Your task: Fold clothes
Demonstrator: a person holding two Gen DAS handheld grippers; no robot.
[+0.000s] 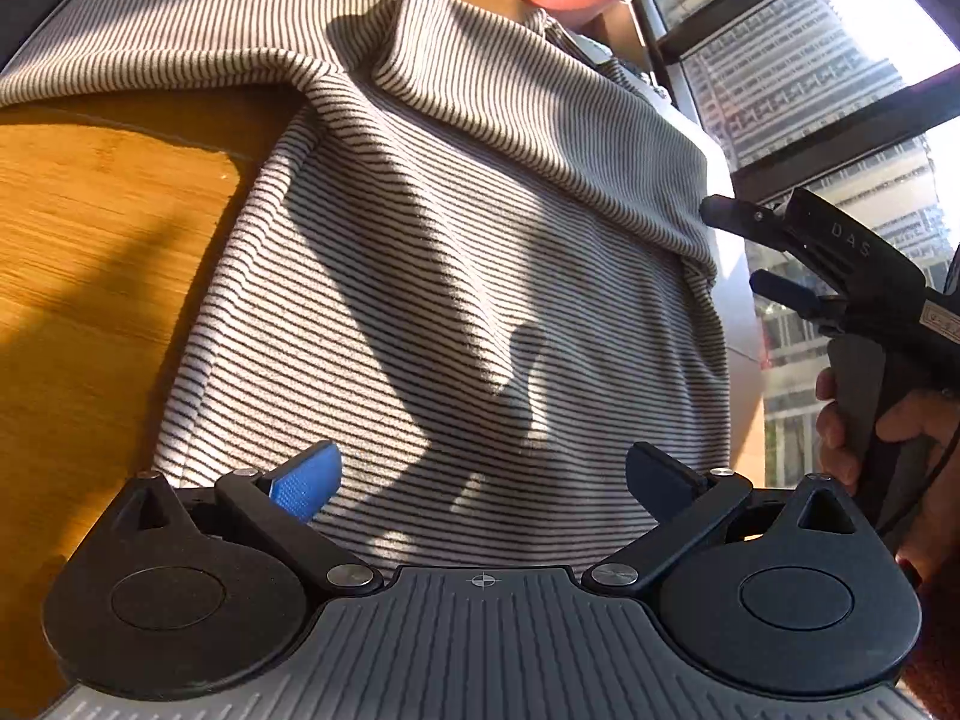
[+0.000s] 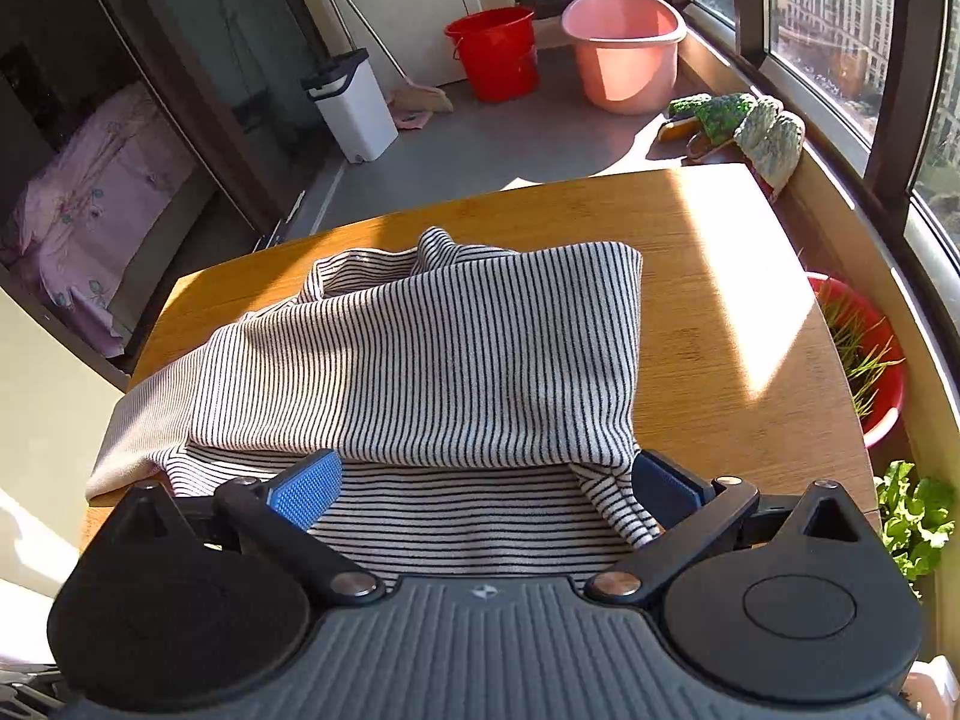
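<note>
A white shirt with thin dark stripes (image 1: 468,210) lies on the wooden table (image 1: 90,240), its upper part folded over the lower layer. My left gripper (image 1: 483,462) hovers over the lower layer, open, with nothing between its blue pads. At the shirt's right edge my right gripper (image 1: 741,249) is held by a hand, its fingers apart. In the right wrist view the shirt (image 2: 420,360) lies across the table (image 2: 720,300), and the right gripper (image 2: 486,465) stands open at the folded edge. A shirt corner hangs beside its right finger (image 2: 666,489), and the pads do not press on it.
Beyond the table on the floor are a pink basin (image 2: 624,48), a red bucket (image 2: 495,51) and a white bin (image 2: 354,102). A red bowl of green shoots (image 2: 864,360) sits to the right below the windows. Cloths (image 2: 738,120) lie on the sill.
</note>
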